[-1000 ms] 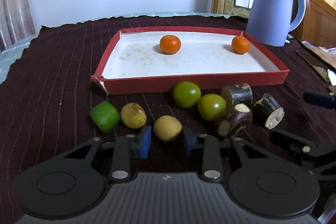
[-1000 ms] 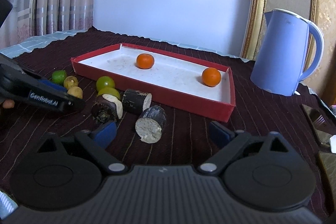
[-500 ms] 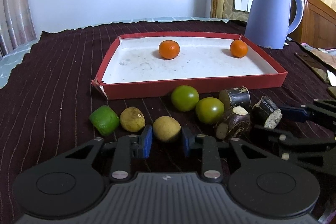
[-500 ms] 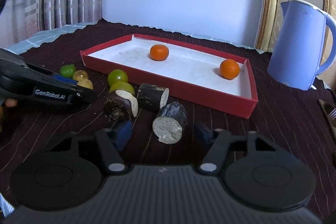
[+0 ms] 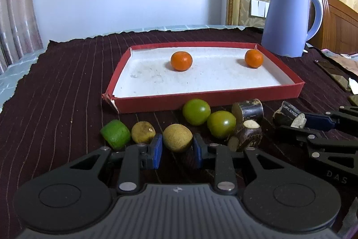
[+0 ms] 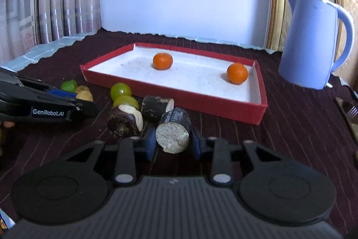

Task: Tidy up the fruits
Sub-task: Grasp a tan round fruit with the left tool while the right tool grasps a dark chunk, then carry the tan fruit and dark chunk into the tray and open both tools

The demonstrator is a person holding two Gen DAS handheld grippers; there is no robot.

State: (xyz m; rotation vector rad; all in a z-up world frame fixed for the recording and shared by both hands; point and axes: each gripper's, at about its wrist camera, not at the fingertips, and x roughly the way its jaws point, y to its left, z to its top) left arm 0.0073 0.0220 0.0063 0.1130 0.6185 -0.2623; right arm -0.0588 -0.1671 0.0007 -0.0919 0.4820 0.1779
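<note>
Right tool [image 6: 172, 145] newly clamping cane piece [image 6: 173, 132], "GenRobot.AI" label [image 6: 48, 112]

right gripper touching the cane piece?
Touching. Right wrist view: the right gripper has both blue pads pressed against the cane piece.

left gripper [image 5: 176, 150] – black | 2 blue pads [image 5: 156, 150] | silver screws (GenRobot.AI lettering)

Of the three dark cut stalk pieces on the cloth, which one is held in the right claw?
The stalk piece that shows its pale cut end to the camera, clamped in the right claw. The other two pieces lie free, farther left.
</note>
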